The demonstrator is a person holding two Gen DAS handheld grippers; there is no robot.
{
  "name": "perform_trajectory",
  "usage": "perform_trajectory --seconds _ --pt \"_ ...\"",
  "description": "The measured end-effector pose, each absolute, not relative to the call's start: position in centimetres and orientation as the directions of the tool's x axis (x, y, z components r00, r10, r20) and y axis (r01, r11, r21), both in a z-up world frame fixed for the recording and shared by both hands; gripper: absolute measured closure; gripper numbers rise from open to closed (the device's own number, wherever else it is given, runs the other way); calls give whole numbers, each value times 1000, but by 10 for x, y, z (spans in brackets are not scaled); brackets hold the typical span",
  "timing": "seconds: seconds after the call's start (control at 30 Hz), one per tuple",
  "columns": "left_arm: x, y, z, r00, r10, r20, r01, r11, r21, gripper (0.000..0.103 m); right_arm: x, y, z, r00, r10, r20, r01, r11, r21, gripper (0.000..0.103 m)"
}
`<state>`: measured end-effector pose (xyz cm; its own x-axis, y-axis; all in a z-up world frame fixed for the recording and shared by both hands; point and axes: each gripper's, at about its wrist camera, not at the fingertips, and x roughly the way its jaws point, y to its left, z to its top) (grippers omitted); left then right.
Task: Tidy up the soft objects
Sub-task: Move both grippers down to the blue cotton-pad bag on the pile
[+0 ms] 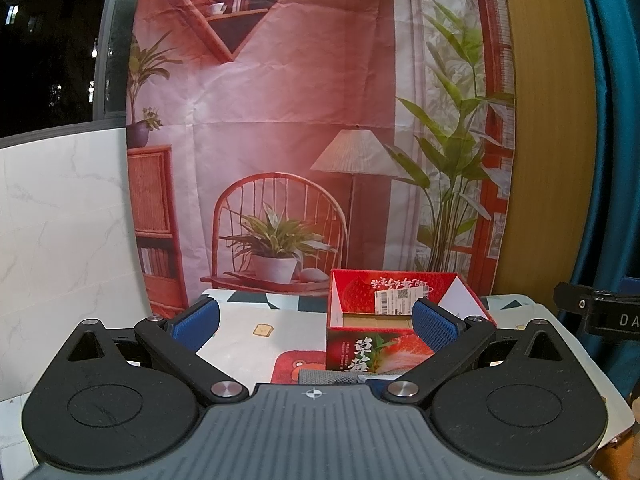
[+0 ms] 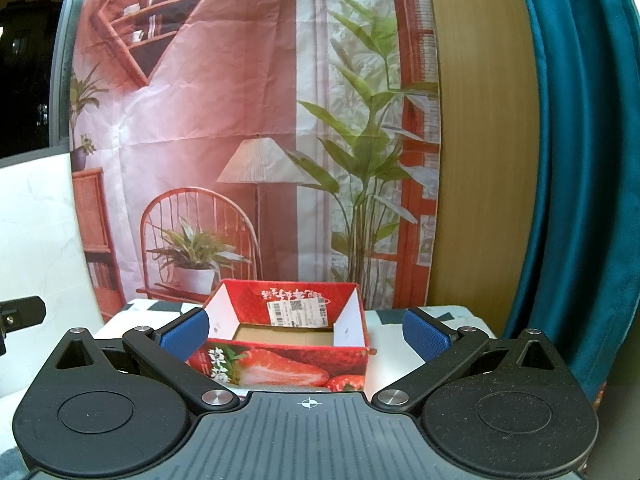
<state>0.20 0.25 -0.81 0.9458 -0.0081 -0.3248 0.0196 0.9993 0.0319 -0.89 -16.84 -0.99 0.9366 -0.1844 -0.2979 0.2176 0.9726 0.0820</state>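
A large printed backdrop [image 1: 280, 120] of a pink room with a chair, lamp and plants hung behind everything, with a teal curtain [image 2: 580, 160] to its right and a white marble-look panel [image 1: 60, 220] to its left. Below it lay the worktop [image 1: 248, 324], covered in a pale cloth with cartoon patches. On that cloth stood an open red strawberry box [image 2: 288, 364], its flaps up, a white shipping label stuck on its inner back wall and bare cardboard showing at its bottom. In the left wrist view the box sat right of centre, partly behind the right blue pad, and a small grey textured soft object [image 1: 326, 378] lay on the worktop just in front of the box, mostly hidden by the tool body. The left tongs [image 1: 315, 322] were released, blue pads wide apart and holding nothing. The right tongs [image 2: 306, 334] were likewise spread open and empty, the box standing between and beyond their pads.
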Motion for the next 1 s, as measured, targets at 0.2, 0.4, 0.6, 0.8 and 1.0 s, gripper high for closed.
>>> perform_trajectory --seconds 0.2,0.4,0.6,0.8,1.0 --pt "16 4 -23 934 -5 -357 13 1000 19 0 -4 -180 -29 946 -124 -298 176 972 157 0" --pt "38 9 -49 909 4 -416 -3 1000 3 0 11 -196 -58 946 -98 -308 172 960 223 0" --pt "71 12 -79 873 -8 -488 7 1000 -4 0 37 -197 -92 924 -100 -368 177 967 183 0" --pt "107 17 -110 825 -44 -563 24 999 -43 0 72 -195 -127 859 -82 -506 187 969 160 0" --pt "133 21 -136 798 -88 -596 35 994 -100 0 97 -189 -149 835 -63 -546 156 980 125 0"
